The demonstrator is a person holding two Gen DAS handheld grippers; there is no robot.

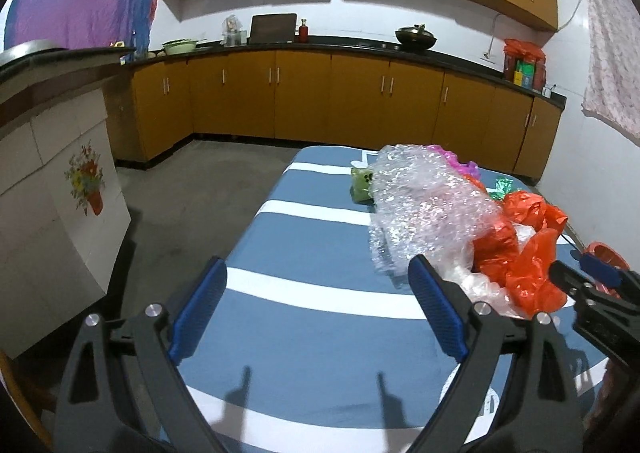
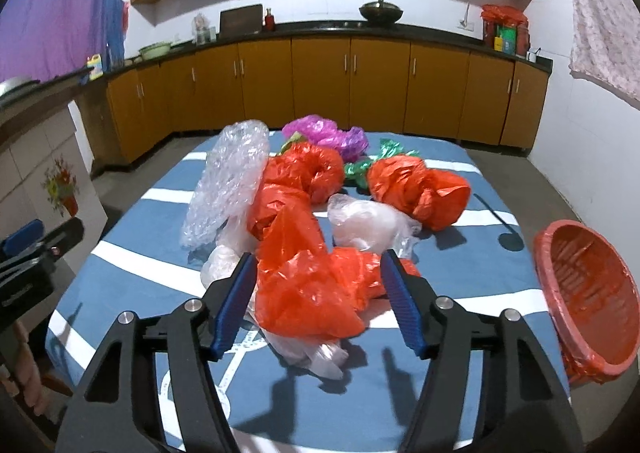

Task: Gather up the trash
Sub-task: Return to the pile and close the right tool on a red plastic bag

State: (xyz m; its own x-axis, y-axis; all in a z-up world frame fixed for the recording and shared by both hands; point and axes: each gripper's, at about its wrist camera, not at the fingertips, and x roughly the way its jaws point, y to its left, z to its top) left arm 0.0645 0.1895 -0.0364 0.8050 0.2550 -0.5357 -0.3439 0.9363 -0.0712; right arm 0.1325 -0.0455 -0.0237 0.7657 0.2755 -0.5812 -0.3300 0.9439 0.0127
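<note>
Trash on bench: right hand-held gripper [image 2: 318, 299] half-open around the red bag [image 2: 308, 293], not yet pinching; close on a thick fold, then carry to basket [image 2: 588, 293]; left hand-held gripper [image 1: 316, 313] wide, empty.

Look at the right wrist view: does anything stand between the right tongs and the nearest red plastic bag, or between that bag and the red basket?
Nothing visible does. The right tongs stand open around the red plastic bag. Only bare striped tablecloth lies between that bag and the red basket at the table's right edge.
</note>
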